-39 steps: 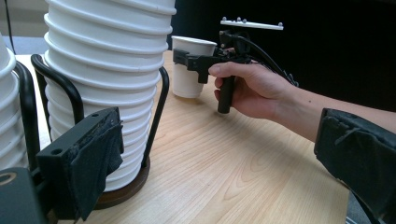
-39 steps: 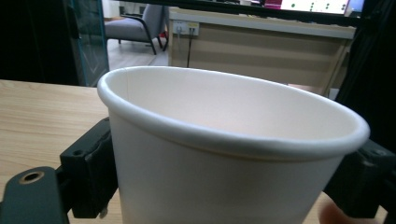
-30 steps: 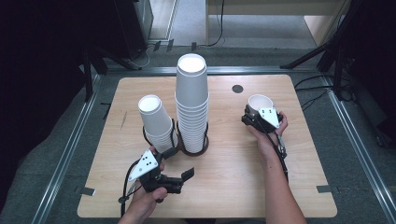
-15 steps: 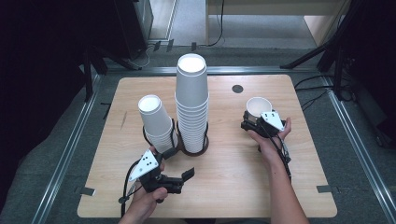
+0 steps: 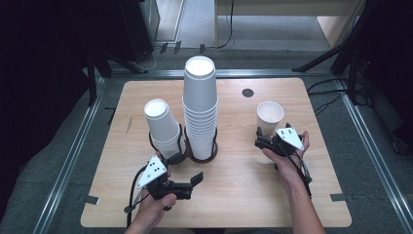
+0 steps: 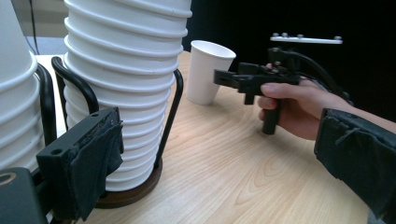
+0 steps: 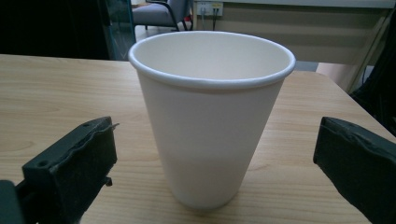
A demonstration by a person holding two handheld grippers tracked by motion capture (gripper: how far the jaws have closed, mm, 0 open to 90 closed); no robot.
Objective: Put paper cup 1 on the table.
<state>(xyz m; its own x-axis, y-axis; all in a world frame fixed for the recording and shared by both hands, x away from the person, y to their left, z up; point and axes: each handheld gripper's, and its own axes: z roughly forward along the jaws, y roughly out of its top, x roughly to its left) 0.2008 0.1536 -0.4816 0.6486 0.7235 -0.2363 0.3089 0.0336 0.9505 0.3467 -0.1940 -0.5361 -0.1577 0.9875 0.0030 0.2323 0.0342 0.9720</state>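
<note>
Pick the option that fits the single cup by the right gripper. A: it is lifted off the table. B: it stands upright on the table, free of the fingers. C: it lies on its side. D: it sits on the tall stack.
B: the cup stands mouth up on the table, with the right gripper open and a gap on each side.

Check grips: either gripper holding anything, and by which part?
Nothing held. The right gripper is open, its jaws having just opened, and stands clear of the upright cup. The left gripper is open near the stack, gripping nothing.
</note>
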